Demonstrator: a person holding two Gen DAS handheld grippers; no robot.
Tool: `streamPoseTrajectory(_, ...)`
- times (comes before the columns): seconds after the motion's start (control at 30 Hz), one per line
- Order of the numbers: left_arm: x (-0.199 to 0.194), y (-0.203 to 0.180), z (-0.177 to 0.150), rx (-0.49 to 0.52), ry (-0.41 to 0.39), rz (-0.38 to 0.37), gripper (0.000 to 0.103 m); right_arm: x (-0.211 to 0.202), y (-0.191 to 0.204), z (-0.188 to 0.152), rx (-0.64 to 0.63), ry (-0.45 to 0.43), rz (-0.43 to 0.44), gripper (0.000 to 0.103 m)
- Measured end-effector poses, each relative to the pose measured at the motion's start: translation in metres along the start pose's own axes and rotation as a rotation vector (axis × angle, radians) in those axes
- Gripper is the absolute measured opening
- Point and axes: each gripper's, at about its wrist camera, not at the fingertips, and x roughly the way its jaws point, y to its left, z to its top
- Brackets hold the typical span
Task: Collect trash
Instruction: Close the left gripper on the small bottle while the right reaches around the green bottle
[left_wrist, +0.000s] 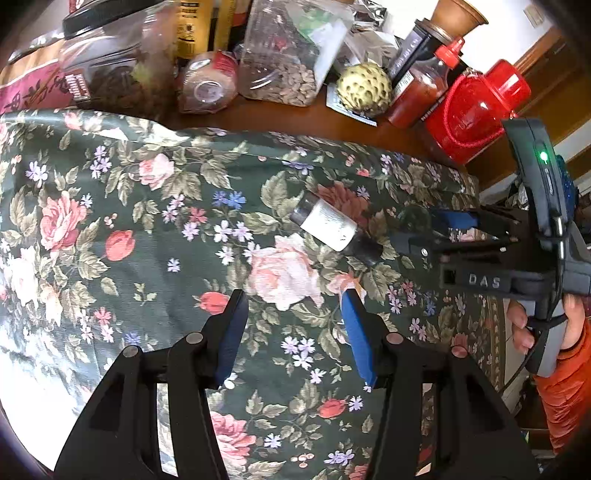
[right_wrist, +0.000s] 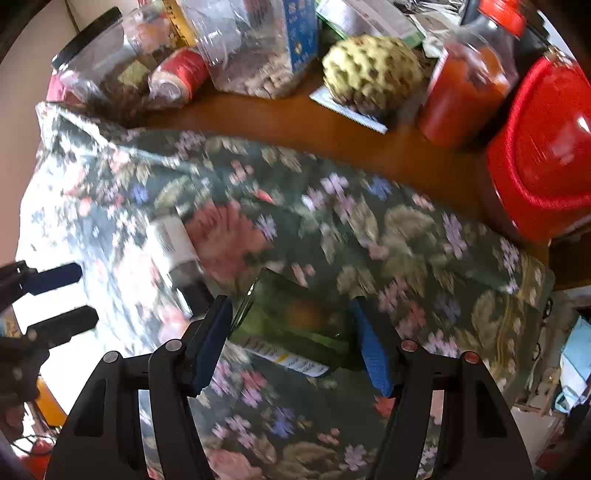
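A green glass bottle (right_wrist: 291, 325) is seen lying on its side between the spread pads of the right claw (right_wrist: 291, 343), though contact cannot be told through the blur. A small white-labelled bottle (left_wrist: 334, 229) lies on the floral cloth (left_wrist: 147, 221) ahead of the left claw (left_wrist: 291, 332), which is spread with nothing between its pads. Beyond, jars and a custard apple (left_wrist: 364, 88) are crowded on the tabletop (left_wrist: 280, 118).
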Motion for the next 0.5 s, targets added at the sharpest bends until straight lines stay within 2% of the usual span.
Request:
streamPoseTrajectory(0.13,0.004,-0.004,0.002,-0.001,0.013,0.007,0.051,0.001,-0.005,-0.014,0.012,0.002,0.028,0.063)
streamPoseTrajectory(0.2,0.006,-0.004,0.006,-0.018,0.013,-0.008,0.051,0.001,-0.007,-0.024,0.016,0.009,0.05,0.066)
streamPoseTrajectory(0.3,0.011,-0.003,0.02,-0.078,-0.01,-0.069,0.051,-0.001,-0.003,-0.038,0.023,0.014,0.061,0.068)
streamPoseTrajectory(0.5,0.038,-0.004,0.05,-0.189,-0.001,-0.104,0.051,-0.019,-0.012,-0.083,0.115,-0.013,0.049,0.068)
